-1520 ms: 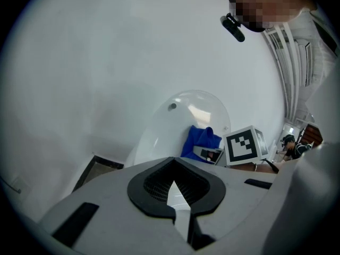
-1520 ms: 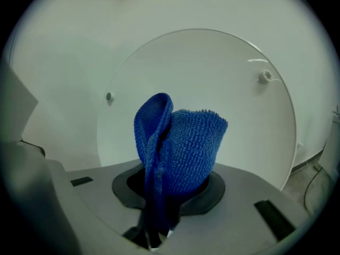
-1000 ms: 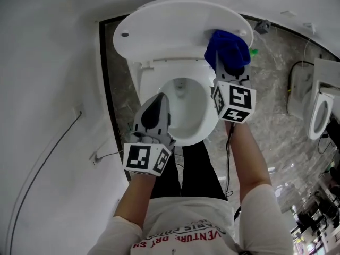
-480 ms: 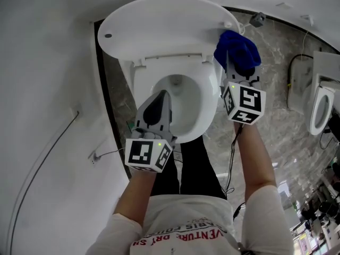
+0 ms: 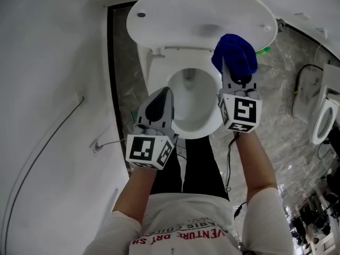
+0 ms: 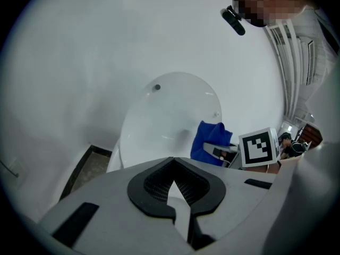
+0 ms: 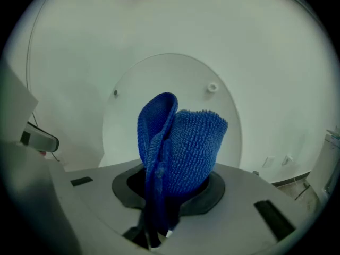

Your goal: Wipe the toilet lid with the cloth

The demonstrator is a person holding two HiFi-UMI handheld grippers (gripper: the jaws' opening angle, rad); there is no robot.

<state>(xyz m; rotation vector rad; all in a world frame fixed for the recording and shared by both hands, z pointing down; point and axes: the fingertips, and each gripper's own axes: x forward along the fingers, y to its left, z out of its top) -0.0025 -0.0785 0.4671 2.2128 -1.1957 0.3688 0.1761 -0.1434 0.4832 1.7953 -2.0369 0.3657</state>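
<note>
One cloth (image 7: 178,142) is pinched in the right gripper (image 5: 234,77) fingers, and the toilet lid (image 7: 170,78) is faced straight ahead, nearer them. The left gripper (image 5: 161,95) fingers are pressed together, empty.

The raised toilet lid (image 5: 202,15) stood open at the top of the frame, above the white bowl (image 5: 197,122). The right tool (image 5: 232,73) gripped a bunched blue cloth (image 5: 235,54), held over the bowl's right rim, just below the lid's lower right part. The left tool (image 5: 163,95) hovered over the bowl's left rim, jaws drawn to a point, carrying nothing. A second toilet (image 5: 321,118) showed at the right edge, on the marbled floor (image 5: 287,94).
</note>
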